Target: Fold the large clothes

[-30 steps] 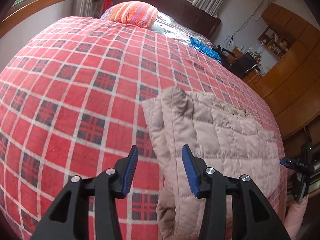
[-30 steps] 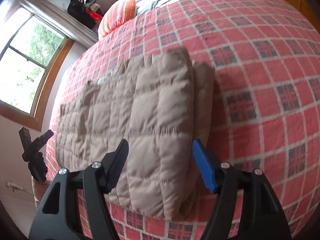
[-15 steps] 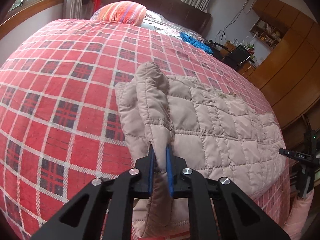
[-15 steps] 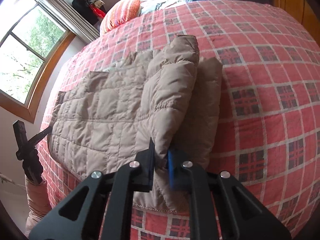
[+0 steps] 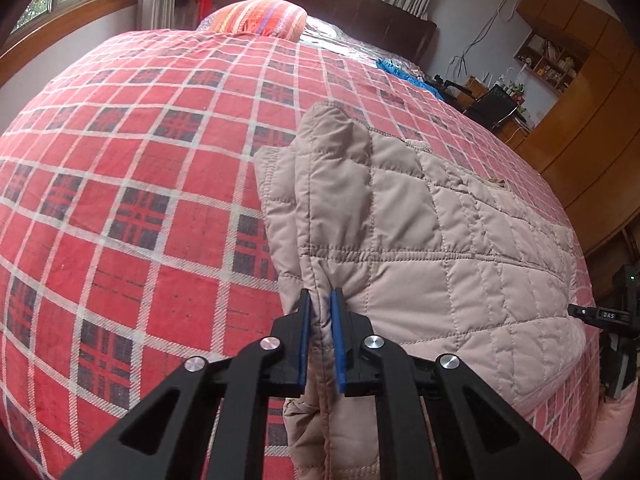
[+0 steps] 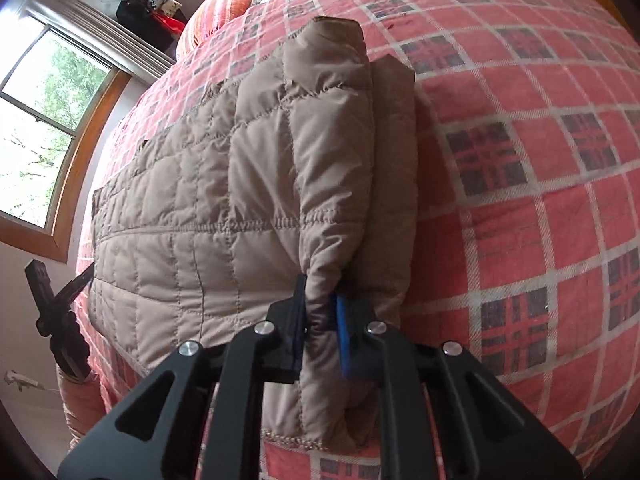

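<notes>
A beige quilted jacket (image 5: 420,240) lies folded on the red plaid bed (image 5: 140,160), filling the centre and right of the left wrist view. The left gripper (image 5: 320,308) at lower centre is clamped on a raised ridge of the jacket's edge, blue pads pressed to the fabric. The right gripper (image 6: 320,300) likewise pinches a fold of the jacket (image 6: 240,200) at lower centre of its own view.

Only the left view shows the wooden wardrobe (image 5: 592,120) at upper right and a blue cloth (image 5: 404,74) near the headboard. Only the right view shows the window (image 6: 36,128) at left. A striped pillow (image 5: 260,20) appears in both.

The jacket's near hem is cut off by the frame bottom and hidden behind the gripper arms.
</notes>
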`<action>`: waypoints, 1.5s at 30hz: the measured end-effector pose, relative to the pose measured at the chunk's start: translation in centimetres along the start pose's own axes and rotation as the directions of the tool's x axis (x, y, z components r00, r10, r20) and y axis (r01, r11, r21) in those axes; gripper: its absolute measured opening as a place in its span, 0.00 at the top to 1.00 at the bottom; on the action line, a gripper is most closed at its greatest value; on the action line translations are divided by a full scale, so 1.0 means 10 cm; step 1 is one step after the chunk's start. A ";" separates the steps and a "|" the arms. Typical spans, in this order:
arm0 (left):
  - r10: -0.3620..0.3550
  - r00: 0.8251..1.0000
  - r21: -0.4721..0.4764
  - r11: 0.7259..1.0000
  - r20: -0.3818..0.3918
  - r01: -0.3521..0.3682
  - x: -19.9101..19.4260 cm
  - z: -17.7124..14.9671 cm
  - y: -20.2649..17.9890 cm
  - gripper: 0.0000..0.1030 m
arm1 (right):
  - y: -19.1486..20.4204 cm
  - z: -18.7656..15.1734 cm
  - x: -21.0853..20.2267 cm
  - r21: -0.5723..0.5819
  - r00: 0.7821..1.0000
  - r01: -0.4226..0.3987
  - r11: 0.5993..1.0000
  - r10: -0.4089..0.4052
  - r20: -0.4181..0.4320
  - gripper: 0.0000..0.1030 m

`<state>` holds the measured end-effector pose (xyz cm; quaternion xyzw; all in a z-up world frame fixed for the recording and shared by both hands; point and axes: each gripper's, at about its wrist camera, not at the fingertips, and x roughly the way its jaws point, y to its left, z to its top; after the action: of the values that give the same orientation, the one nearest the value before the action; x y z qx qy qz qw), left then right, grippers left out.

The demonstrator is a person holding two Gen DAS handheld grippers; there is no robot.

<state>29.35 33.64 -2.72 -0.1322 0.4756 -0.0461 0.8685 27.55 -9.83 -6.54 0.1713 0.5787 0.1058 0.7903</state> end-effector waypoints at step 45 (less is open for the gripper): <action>0.182 0.977 0.139 0.971 0.108 -0.196 -0.91 -0.53 -0.52 0.60 | 2.20 -0.27 0.05 -0.325 0.985 0.126 0.937 -0.156 -0.069 0.81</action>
<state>20.17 29.51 3.41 -0.0233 0.4396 0.0078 0.8978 25.79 10.93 0.94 -0.0059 0.6012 0.1491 0.7851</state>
